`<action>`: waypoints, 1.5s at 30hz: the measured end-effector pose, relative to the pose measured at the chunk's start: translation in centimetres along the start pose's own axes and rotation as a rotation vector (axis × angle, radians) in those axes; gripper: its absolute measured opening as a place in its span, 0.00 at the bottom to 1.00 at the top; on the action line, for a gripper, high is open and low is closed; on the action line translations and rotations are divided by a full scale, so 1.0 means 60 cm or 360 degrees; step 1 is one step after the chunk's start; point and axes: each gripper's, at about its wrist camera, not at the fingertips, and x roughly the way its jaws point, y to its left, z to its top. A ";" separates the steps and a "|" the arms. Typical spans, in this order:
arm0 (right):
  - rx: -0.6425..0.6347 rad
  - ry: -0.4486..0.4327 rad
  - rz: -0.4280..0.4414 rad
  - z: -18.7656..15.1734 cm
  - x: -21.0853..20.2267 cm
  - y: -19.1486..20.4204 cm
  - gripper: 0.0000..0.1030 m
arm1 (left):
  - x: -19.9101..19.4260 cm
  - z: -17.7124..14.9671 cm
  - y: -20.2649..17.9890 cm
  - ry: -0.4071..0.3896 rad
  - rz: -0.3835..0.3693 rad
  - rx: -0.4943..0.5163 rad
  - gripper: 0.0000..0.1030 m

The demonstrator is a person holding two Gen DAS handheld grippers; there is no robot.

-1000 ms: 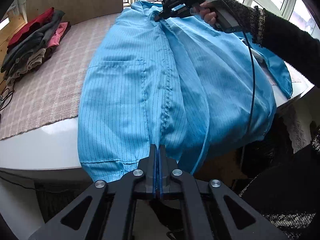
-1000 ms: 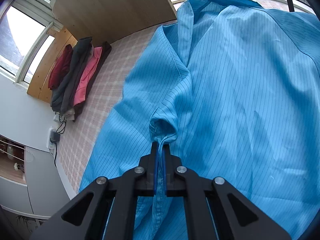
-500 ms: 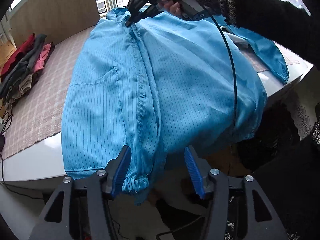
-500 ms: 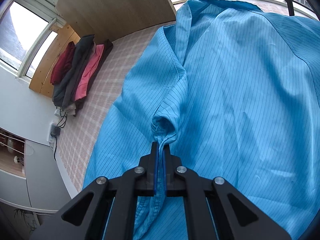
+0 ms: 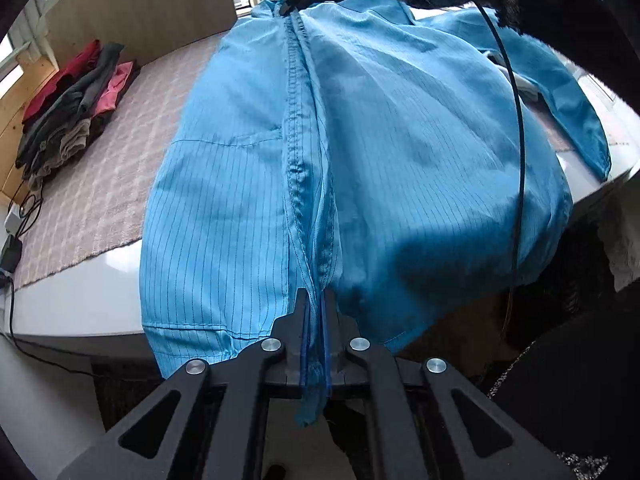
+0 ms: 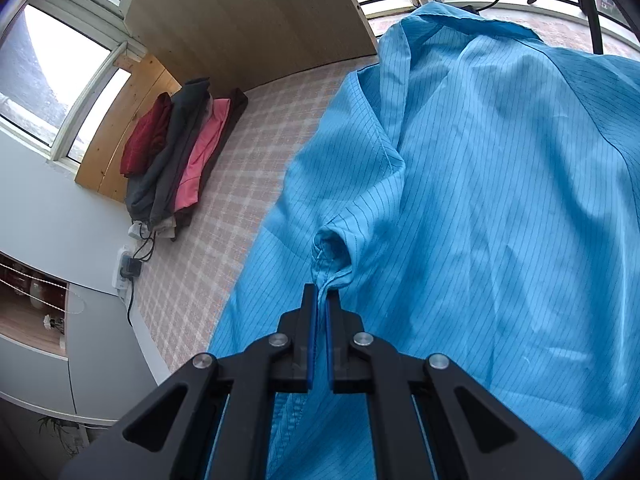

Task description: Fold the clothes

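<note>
A light blue pinstriped shirt [image 5: 400,140] lies spread over the table, its lower part hanging past the near edge. My left gripper [image 5: 316,294] is closing its jaws on the bottom of the button placket, and blue cloth is pinched between the pads and dangles below them. At the far end the right gripper [image 5: 292,4], held by a hand in a dark knit sleeve, is shut on the same placket near the collar. In the right wrist view the right gripper [image 6: 320,290] pinches a bunched fold of the shirt [image 6: 500,200].
A pile of folded clothes [image 5: 68,120] in red, grey and pink sits at the far left on a checked mat [image 5: 100,200]. The white table edge [image 5: 80,300] runs below it. A black cable [image 5: 520,120] hangs across the shirt. A charger [image 6: 128,268] lies by the wall.
The left gripper let go of the hem, opened wide half a second ago, shifted sideways, and has closed again on the bottom of the placket. The right gripper kept its hold.
</note>
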 end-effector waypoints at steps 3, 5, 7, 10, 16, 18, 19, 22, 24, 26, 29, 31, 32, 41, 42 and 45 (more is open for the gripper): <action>-0.0035 -0.0022 0.0019 0.014 -0.004 0.036 0.04 | -0.032 0.003 0.045 -0.0053 -0.0021 -0.0059 0.04; -0.0062 -0.0028 0.0034 0.027 0.001 0.065 0.04 | -0.043 0.009 0.082 -0.0049 0.0059 -0.0065 0.04; -0.0097 -0.0018 0.0027 0.043 0.016 0.099 0.04 | -0.054 0.016 0.119 -0.0045 0.0140 -0.0071 0.03; -0.0141 0.0005 0.0033 0.071 0.051 0.156 0.04 | -0.074 0.024 0.194 -0.0045 0.0304 -0.0060 0.03; -0.0254 -0.0069 0.0277 0.113 0.039 0.268 0.04 | -0.145 0.028 0.254 -0.0081 0.0505 0.0005 0.02; -0.0314 -0.0097 0.0240 0.102 0.023 0.260 0.04 | -0.141 0.027 0.225 -0.0085 0.0464 0.0075 0.02; -0.0290 -0.0083 0.0212 0.093 0.022 0.238 0.04 | -0.128 0.026 0.202 -0.0072 0.0418 0.0118 0.02; -0.0216 -0.0043 0.0123 0.064 0.020 0.169 0.04 | -0.075 0.012 0.128 -0.0012 0.0262 0.0232 0.02; -0.0136 -0.0027 0.0062 0.043 0.021 0.111 0.04 | -0.036 0.000 0.081 0.0044 0.0150 0.0292 0.01; -0.0047 -0.0011 0.0002 0.024 0.025 0.057 0.04 | 0.004 -0.012 0.044 0.0117 0.0092 0.0347 0.00; 0.0013 0.0012 -0.0095 0.011 0.038 0.006 0.04 | 0.045 -0.023 0.011 0.0178 0.0052 0.0387 0.00; 0.0025 0.0010 -0.0134 0.009 0.045 -0.010 0.04 | 0.050 -0.020 0.004 0.0175 0.0034 0.0366 0.00; 0.0019 0.0003 -0.0146 0.012 0.045 -0.011 0.04 | 0.051 -0.017 0.001 0.0171 0.0023 0.0352 0.00; -0.0101 0.0093 -0.0285 0.030 0.084 0.012 0.06 | -0.014 -0.018 -0.001 0.0118 -0.0131 0.0221 0.15; -0.0119 0.0097 -0.0323 0.028 0.081 0.015 0.08 | -0.037 -0.027 0.013 0.0100 -0.0146 0.0184 0.19; -0.0160 0.0027 -0.0409 0.016 0.045 0.025 0.13 | -0.087 -0.044 0.079 0.0070 -0.0060 0.0033 0.19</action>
